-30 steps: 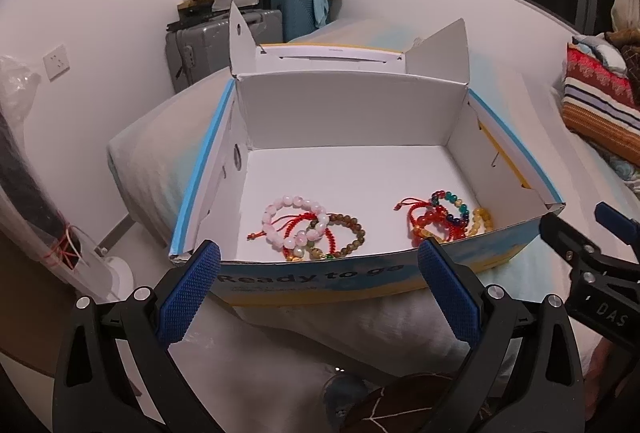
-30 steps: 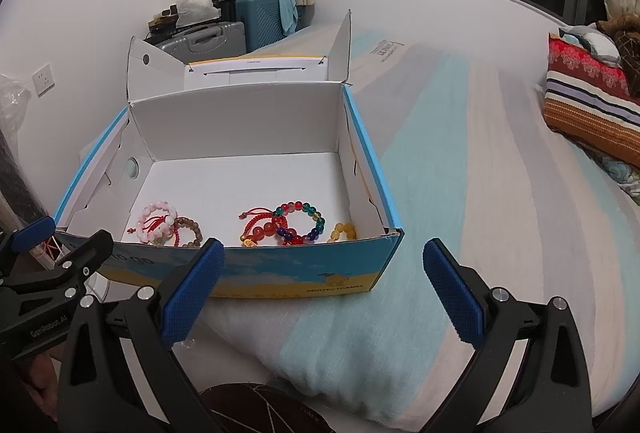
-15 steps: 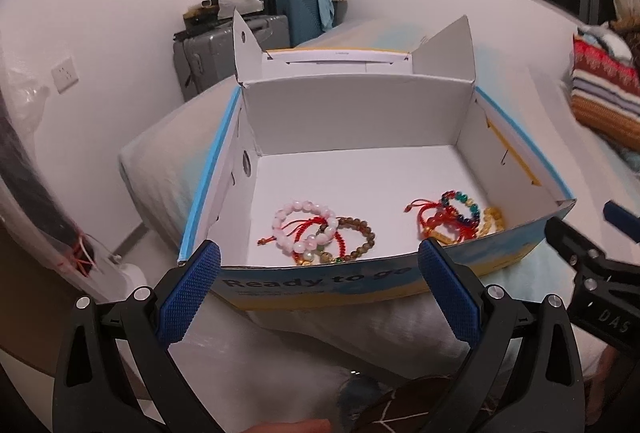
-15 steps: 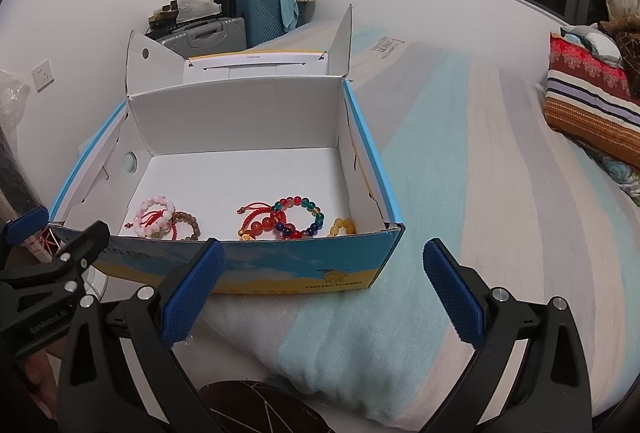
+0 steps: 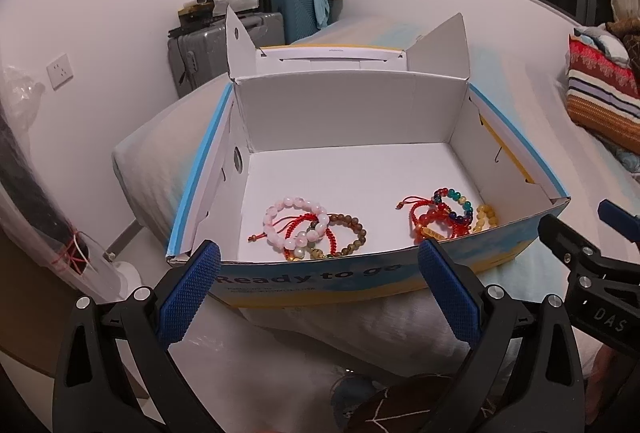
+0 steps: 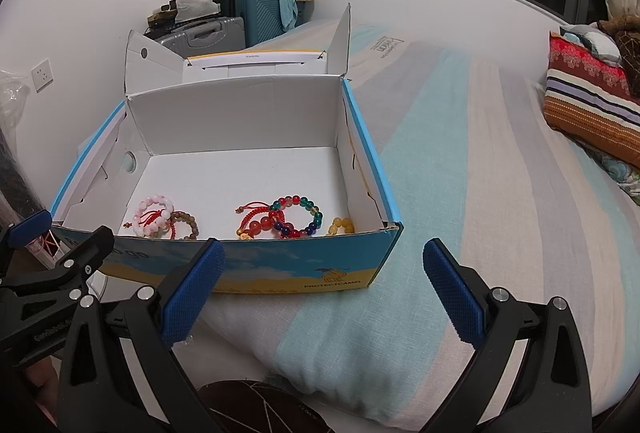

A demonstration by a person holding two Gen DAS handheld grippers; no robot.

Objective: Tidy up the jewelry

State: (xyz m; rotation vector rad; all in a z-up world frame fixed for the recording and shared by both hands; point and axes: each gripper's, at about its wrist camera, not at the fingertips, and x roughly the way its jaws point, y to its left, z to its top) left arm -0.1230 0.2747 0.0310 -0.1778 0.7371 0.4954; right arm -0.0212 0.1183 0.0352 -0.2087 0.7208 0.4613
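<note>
With both the left hand-held gripper [image 5: 318, 291] and right hand-held gripper [image 6: 324, 289] spread apart and empty, reach forward over the cardboard box's [image 5: 320, 283] near wall, pinching one tangled beaded bracelet [image 5: 294, 223] just beyond.

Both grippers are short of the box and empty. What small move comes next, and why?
Probably ease the open left gripper over the printed front wall of the white cardboard box toward the pink bead bracelet: it lies tangled with red cord and brown beads near that wall, directly ahead.
</note>
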